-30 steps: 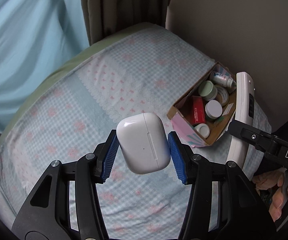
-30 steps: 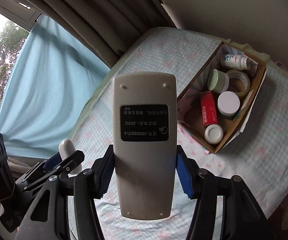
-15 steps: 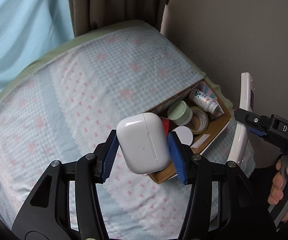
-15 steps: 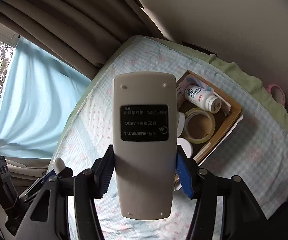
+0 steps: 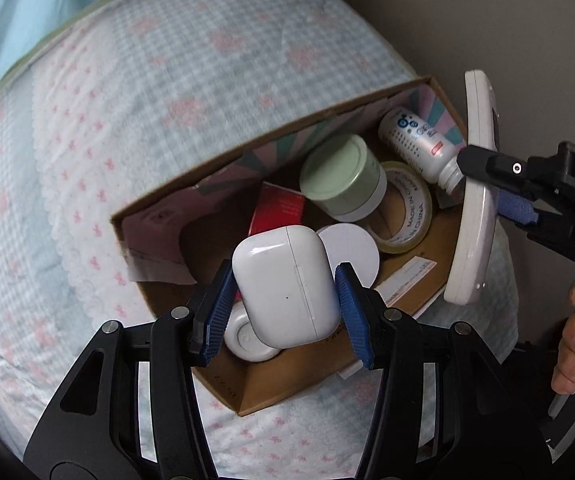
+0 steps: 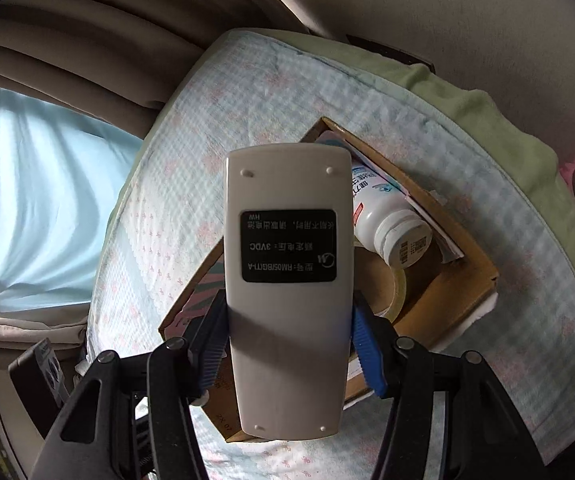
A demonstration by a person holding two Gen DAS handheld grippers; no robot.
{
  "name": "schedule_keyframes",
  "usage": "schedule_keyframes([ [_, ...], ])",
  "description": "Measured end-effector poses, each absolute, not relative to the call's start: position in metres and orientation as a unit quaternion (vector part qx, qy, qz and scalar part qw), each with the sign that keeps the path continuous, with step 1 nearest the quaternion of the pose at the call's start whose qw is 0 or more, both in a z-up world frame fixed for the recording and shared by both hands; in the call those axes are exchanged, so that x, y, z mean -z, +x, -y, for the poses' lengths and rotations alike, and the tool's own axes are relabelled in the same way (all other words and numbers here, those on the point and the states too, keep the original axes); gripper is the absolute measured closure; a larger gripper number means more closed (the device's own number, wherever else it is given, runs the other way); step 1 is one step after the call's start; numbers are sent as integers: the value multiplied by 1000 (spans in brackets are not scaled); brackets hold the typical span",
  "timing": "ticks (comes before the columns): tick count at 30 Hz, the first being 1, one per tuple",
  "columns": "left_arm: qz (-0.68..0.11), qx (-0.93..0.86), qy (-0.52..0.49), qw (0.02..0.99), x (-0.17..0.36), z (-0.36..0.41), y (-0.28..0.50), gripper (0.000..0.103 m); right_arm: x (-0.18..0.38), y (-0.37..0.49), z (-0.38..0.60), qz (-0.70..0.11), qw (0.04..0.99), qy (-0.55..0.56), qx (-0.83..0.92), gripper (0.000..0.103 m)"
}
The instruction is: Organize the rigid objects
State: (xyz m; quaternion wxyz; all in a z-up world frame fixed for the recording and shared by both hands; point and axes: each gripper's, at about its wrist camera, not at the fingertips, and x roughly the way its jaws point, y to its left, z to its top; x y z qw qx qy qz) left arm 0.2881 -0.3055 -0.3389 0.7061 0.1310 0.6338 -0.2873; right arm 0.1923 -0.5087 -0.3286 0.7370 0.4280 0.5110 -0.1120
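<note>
A: Since a second ago both grippers have dropped toward the open brown cardboard box (image 5: 279, 384) on the checked bedspread (image 5: 127, 120).

B: The right gripper (image 6: 289, 346) clamps the long white remote control (image 6: 287, 280); lay it flat along the wall. The left gripper (image 5: 283, 314) pinches the glossy white earbud case (image 5: 285, 286) above the box; lower it into a gap.

Your pictures are softly daylit from the pale blue curtained window (image 6: 35, 204); the checked floral bedspread (image 5: 167, 92) smears with motion blur, and fisheye edges bend into black corners.
</note>
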Motion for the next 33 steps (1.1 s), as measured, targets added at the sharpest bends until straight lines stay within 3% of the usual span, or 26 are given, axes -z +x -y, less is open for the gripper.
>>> schedule_keyframes([
  [9,-649,270,174,689,373,319,277,54,358,209,503,-539,735,396,110,49],
  [11,-648,264,189,689,371,324,278,35,359,212,504,-543,732,394,118,44],
  [12,-643,258,198,693,369,326,278,5,358,213,505,-543,728,400,123,33],
  [13,-636,258,201,699,365,326,276,0,357,213,506,-544,724,404,128,13],
  [15,-630,269,197,702,358,325,272,0,353,215,509,-550,723,396,135,0],
  [21,-620,275,213,704,352,324,259,0,338,206,512,-560,740,340,150,0],
  [33,-606,285,212,712,331,324,243,0,332,189,511,-559,737,344,160,0],
])
